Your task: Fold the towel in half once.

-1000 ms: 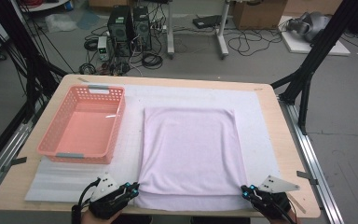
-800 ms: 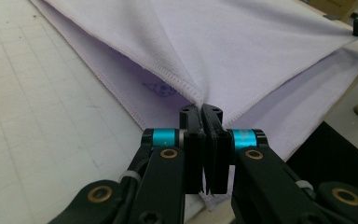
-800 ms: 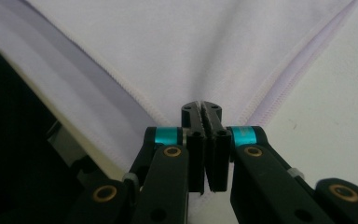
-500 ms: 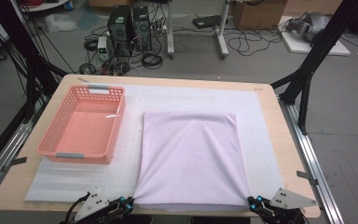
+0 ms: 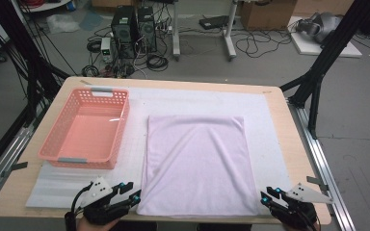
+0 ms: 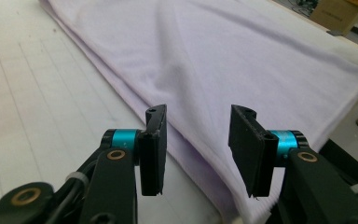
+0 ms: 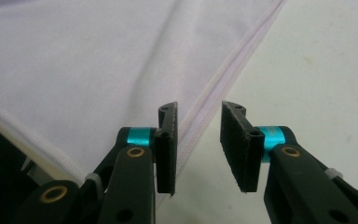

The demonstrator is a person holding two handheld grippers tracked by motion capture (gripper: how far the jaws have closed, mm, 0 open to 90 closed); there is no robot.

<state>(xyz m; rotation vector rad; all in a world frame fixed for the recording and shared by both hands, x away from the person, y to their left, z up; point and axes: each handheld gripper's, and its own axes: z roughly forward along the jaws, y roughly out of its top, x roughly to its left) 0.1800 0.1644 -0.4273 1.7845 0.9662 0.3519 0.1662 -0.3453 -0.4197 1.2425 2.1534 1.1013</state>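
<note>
A pale lilac towel (image 5: 197, 159) lies folded flat on the white foam mat (image 5: 265, 115) in the middle of the table. My left gripper (image 5: 131, 191) sits at its near left corner, my right gripper (image 5: 268, 195) at its near right corner. Both pairs of jaws have just been opening. In the left gripper view the left gripper (image 6: 198, 114) stands open over the towel's (image 6: 242, 56) folded edge, pads clear of the cloth. In the right gripper view the right gripper (image 7: 198, 108) is open, and the towel's (image 7: 74, 60) hem runs beneath the gap, untouched.
An empty pink plastic basket (image 5: 84, 130) stands on the mat at the left. The wooden table (image 5: 298, 159) ends just behind my hands. Black frame posts flank the table, and computers and cables lie on the floor beyond it.
Both grippers were shut at the towel's near corners and now stand open, with the cloth let go. The left gripper has come up a little into view.
</note>
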